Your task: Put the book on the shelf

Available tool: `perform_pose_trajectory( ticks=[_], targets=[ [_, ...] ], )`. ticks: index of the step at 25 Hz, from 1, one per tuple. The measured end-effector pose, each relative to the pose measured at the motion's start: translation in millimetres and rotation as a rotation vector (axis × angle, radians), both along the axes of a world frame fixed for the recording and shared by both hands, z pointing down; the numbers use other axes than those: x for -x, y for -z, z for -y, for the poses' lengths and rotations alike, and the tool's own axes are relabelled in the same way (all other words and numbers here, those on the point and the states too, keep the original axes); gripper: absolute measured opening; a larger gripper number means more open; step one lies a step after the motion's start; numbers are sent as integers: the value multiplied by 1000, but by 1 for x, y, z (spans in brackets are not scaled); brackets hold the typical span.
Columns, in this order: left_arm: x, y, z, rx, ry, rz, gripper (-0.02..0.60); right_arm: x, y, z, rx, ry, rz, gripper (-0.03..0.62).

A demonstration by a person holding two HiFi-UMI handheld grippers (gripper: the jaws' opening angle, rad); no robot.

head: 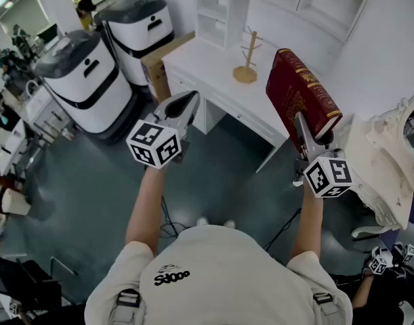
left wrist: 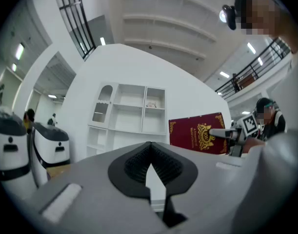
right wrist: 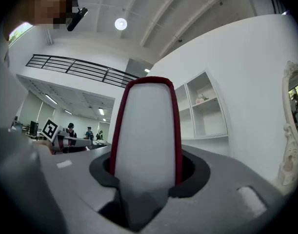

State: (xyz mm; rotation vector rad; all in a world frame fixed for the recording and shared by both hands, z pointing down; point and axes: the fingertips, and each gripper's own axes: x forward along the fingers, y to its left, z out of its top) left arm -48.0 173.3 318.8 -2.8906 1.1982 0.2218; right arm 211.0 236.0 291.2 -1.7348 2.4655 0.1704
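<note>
STEP: carry to shelf, judged | RIGHT: right gripper pinches dark red gilt-stamped hardback book, aloft off white desk's front edge | LEFT: left gripper pressed together, empty | NEXT: reach white open-fronted shelf unit at desk's back edge, line book with a compartment

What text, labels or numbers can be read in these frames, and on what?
"SJOOO", or close to it: black stylised print on the back of the person's shirt; the letters are uncertain.
Gold lettering on the book, cover and spine: too small and blurred to read.
Cubes on the left gripper and right gripper: black-and-white square markers only, no words.
</note>
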Motion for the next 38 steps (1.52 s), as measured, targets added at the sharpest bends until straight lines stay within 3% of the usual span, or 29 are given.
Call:
perform_pose_trajectory(
  ticks=[4, 10, 15, 19, 26, 31, 38],
  targets=[
    [-4, -13, 6, 1, 66, 139, 15, -2, -3, 3, -1, 5, 1, 212],
    [4, -12, 9, -12, 68, 207, 15, 1, -4, 13, 6, 9, -8, 212],
    [15, -6, 21, -59, 83, 205, 17, 9, -4, 28, 16, 8, 9, 212],
    [24, -13, 34, -51, 62, 189, 17, 20, -9, 42, 31, 4, 0, 212],
    [38, -36, 57, -32, 56, 233, 17, 42, -18, 60, 46, -2, -27, 212],
    [35, -48, 81, -24, 61, 261, 17, 43, -25, 83, 55, 0, -59, 212],
    [8, -36, 154, -46, 97, 265, 17, 17, -7, 152, -17, 23, -45, 212]
  ],
)
